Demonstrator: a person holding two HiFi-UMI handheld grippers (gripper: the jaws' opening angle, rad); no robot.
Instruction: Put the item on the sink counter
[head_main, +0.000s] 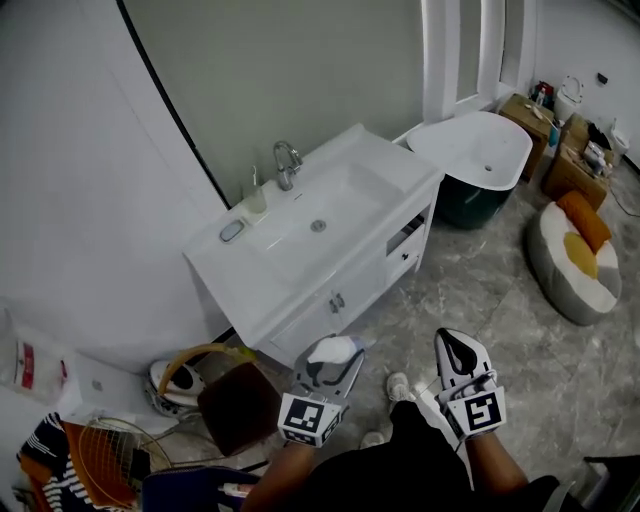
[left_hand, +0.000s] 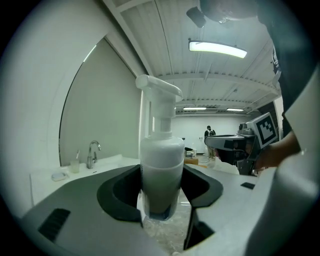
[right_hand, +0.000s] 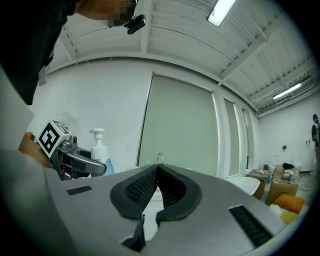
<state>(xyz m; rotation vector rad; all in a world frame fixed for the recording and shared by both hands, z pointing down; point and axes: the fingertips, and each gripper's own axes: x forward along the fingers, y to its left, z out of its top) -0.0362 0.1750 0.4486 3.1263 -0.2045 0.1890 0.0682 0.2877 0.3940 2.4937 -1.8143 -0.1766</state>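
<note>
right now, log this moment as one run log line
left gripper: shut on white plastic pump bottle, upright | right gripper: shut, empty | white sink counter: ahead, bottle not yet on it

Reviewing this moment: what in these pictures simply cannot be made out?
- Print on the pump bottle: none shows in the left gripper view; tiny and blurred in the right gripper view.
- The bottle in head view: mostly covered by the left gripper.
- Small grey item on the sink counter: too small to identify.
</note>
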